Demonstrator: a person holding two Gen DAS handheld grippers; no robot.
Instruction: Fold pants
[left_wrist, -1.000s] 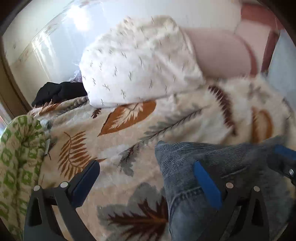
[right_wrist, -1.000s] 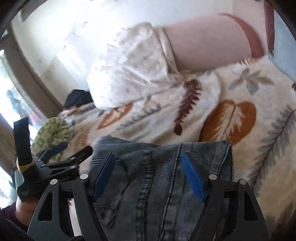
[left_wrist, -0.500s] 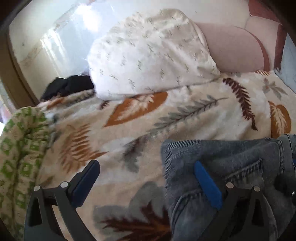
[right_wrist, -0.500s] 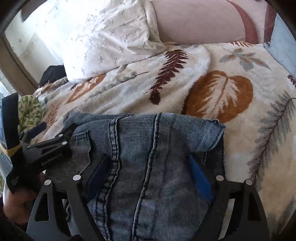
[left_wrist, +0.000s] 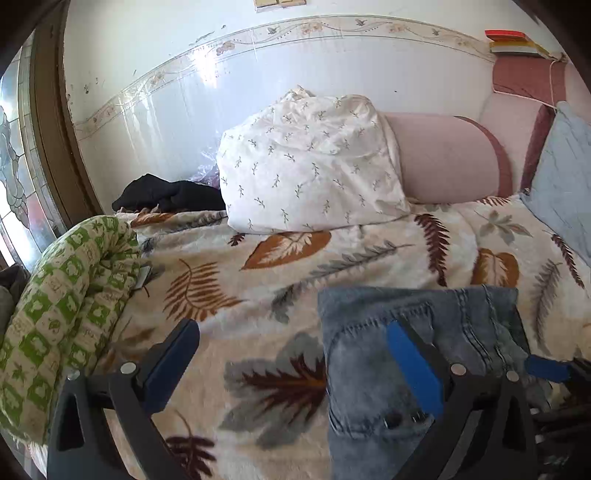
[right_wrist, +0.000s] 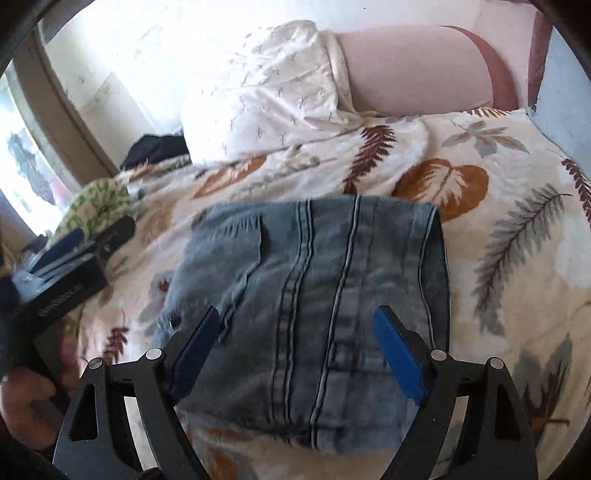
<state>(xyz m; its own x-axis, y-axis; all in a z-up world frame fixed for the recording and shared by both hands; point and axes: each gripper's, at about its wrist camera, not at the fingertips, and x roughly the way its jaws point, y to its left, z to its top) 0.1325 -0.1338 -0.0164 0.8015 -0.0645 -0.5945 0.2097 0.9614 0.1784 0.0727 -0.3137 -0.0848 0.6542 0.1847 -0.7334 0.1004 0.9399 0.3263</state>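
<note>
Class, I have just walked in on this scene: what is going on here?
A person with a gripper in each hand is folding jeans on a leaf-patterned blanket. The jeans lie as a compact folded bundle. The right gripper hangs open above it, gripping nothing. The left gripper, also open, is beside the bundle's edge.

Folded jeans on leaf-print blanket, beneath spread right gripper jaws.

Black angular tool frames; blue pads; silver pivot screws; faint white lettering
</note>
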